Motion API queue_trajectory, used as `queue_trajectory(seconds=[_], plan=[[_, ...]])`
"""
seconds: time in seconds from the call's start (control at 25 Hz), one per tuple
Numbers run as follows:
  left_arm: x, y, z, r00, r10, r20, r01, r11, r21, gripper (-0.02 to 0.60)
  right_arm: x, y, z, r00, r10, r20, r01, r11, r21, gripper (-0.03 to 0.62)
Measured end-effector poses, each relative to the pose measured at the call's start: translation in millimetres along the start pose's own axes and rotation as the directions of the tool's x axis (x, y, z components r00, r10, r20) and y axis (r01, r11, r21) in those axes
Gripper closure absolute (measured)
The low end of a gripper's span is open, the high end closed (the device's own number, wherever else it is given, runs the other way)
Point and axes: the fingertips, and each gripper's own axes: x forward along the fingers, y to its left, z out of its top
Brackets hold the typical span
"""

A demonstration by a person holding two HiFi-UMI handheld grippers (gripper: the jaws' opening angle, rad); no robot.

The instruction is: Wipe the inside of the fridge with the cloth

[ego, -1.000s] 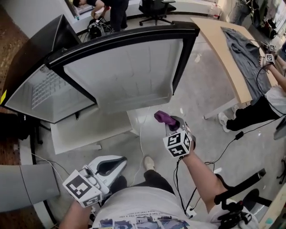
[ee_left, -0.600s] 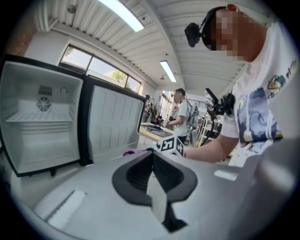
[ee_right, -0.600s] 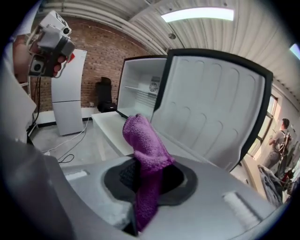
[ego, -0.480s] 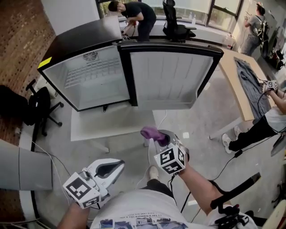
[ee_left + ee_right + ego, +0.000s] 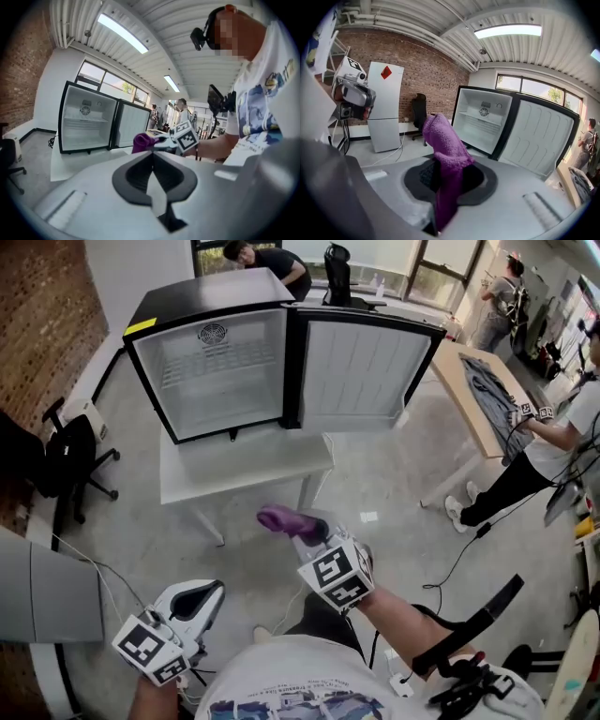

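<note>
A small black fridge (image 5: 211, 371) stands open on a low white table (image 5: 239, 470), its white door (image 5: 361, 371) swung to the right. Its white inside with wire shelves shows in the right gripper view (image 5: 480, 124) and in the left gripper view (image 5: 86, 126). My right gripper (image 5: 298, 529) is shut on a purple cloth (image 5: 281, 519), held in the air well short of the fridge. The cloth (image 5: 447, 159) stands up between the jaws. My left gripper (image 5: 199, 598) hangs low at the left, jaws together, holding nothing.
A black office chair (image 5: 52, 465) stands at the left by the brick wall. A wooden table (image 5: 478, 395) with a grey garment is at the right, with a person (image 5: 553, 442) beside it. A white cabinet (image 5: 384, 105) stands by the brick wall. Cables run over the floor.
The view has pulled back from the fridge, which now looks smaller and farther. My right gripper with the cloth has shifted left and down in view. The left gripper sits lower.
</note>
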Motion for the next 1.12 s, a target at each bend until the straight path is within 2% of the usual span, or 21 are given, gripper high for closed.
queue_trajectory(seconds=[0.16, 0.36, 0.64, 1.12], plan=[[-20, -12, -18, 0.999, -0.036, -0.02, 0.036, 0.999, -0.006, 0.575, -22, 36, 5, 1.0, 0.001, 0.007, -0.002, 1.0, 0.023, 0.542], [-21, -33, -16, 0.999, -0.044, -0.008, 0.044, 0.999, 0.006, 0.575, -48, 55, 6, 0.999, 0.026, 0.027, -0.026, 0.999, 0.024, 0.542], [9, -69, -4, 0.999, -0.039, -0.005, 0.039, 0.999, 0.008, 0.575, -89, 41, -4, 0.997, 0.043, 0.058, -0.046, 0.998, 0.044, 0.542], [56, -112, -11, 0.999, -0.018, -0.051, 0.016, 0.999, -0.037, 0.575, -143, 19, -37, 0.996, 0.068, 0.058, -0.071, 0.996, 0.053, 0.542]])
